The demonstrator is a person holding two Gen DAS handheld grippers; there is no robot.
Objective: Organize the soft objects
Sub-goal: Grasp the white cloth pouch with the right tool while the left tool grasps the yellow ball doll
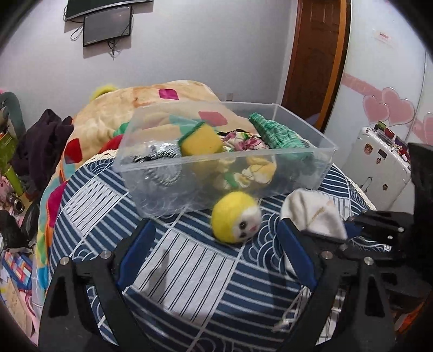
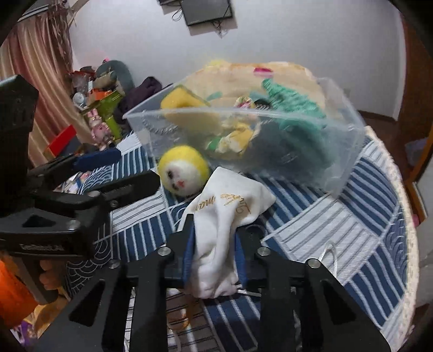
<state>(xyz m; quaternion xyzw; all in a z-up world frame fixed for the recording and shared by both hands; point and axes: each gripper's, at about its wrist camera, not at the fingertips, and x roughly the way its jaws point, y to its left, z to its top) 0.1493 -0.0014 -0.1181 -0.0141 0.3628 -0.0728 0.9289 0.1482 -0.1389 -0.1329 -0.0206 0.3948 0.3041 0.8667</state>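
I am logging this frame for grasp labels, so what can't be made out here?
- Gold lettering on the white cloth pouch: right wrist view, creased and blurred.
- Lower end of the pouch: bunched between the right gripper fingers.
- Items low in the clear plastic bin: left wrist view, hazed by its wall.
- Left gripper: open, holding nothing.

Home bedroom, blanket-heaped bed (image 1: 173, 97), suitcase (image 1: 379, 162), wall-mounted screen (image 1: 107, 25)
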